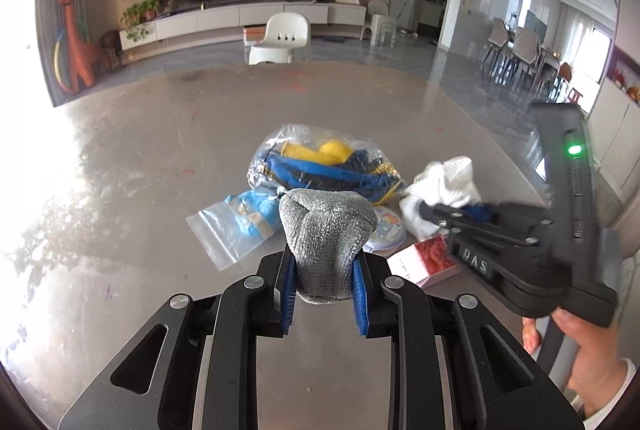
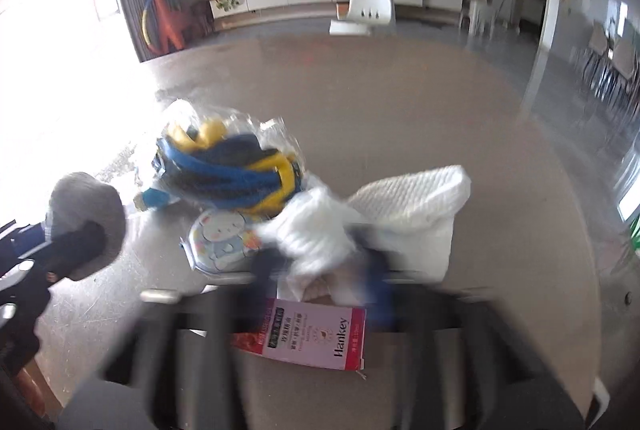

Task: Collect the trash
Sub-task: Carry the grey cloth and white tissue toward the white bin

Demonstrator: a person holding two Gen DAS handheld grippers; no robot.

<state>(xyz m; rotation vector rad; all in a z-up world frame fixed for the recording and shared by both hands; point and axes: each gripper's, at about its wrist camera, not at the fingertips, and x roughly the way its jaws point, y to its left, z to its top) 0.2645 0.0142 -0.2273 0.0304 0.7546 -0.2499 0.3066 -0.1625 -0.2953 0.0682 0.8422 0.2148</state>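
My left gripper is shut on a folded grey cloth above the table; the cloth also shows in the right wrist view. Ahead lies a trash pile: a clear bag with blue and yellow stuff, a small zip bag with blue contents, a round cartoon lid, crumpled white tissue and a pink Hankey box. My right gripper is at the tissue; blur hides whether it is shut.
The grey table ends at its far edge, where a white chair stands. A dining set is at the right. Bright glare covers the table's left side.
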